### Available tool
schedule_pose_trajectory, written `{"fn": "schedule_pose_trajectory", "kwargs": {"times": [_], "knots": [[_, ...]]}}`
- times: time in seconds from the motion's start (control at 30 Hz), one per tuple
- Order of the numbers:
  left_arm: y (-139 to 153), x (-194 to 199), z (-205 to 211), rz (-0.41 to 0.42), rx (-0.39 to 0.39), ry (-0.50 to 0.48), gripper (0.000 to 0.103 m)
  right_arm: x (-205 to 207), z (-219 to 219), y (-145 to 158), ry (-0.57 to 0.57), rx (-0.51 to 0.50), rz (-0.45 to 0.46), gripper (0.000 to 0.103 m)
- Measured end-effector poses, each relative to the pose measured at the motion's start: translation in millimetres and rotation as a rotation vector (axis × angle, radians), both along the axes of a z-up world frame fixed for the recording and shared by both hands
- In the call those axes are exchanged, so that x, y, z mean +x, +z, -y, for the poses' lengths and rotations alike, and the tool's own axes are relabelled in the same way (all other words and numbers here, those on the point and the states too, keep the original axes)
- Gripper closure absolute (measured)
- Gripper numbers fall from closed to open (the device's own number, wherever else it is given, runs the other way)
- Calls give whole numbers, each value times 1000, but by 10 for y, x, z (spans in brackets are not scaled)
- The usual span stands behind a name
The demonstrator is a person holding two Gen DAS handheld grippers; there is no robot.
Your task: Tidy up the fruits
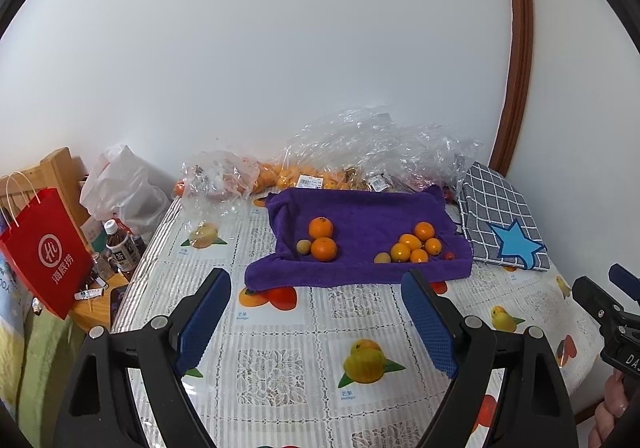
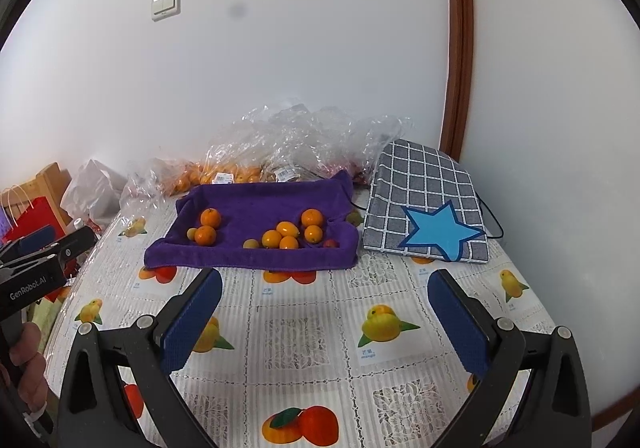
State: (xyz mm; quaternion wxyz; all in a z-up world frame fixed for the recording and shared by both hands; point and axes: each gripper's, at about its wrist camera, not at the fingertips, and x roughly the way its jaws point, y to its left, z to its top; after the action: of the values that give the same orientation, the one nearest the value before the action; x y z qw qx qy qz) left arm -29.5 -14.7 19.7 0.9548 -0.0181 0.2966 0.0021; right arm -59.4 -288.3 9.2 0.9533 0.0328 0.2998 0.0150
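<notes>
A purple towel (image 1: 360, 224) (image 2: 256, 207) lies on the table near the wall. On its left side sit two oranges (image 1: 322, 238) (image 2: 208, 226) and a small yellowish fruit (image 1: 303, 247). On its right side lies a cluster of several smaller oranges (image 1: 416, 246) (image 2: 290, 234), another yellowish fruit (image 1: 382, 258) and a small red fruit (image 1: 450, 256). My left gripper (image 1: 316, 288) is open and empty, short of the towel's front edge. My right gripper (image 2: 324, 288) is open and empty, also in front of the towel.
Clear plastic bags (image 1: 360, 151) with more oranges lie against the wall behind the towel. A grey checked bag with a blue star (image 1: 504, 224) (image 2: 428, 203) lies right of the towel. A red paper bag (image 1: 44, 252), bottles (image 1: 120, 252) and a white bag (image 1: 120, 187) stand left of the table edge.
</notes>
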Motion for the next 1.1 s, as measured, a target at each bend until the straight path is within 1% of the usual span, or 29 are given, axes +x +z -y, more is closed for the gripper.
{"fn": "schedule_pose_trajectory", "kwargs": {"times": [0.33, 1.1], "knots": [[16, -27, 41, 7, 16, 2, 16, -54, 16, 48, -5, 13, 11, 2], [3, -11, 34, -2, 14, -4, 16, -58, -14, 34, 1, 17, 8, 2]]}}
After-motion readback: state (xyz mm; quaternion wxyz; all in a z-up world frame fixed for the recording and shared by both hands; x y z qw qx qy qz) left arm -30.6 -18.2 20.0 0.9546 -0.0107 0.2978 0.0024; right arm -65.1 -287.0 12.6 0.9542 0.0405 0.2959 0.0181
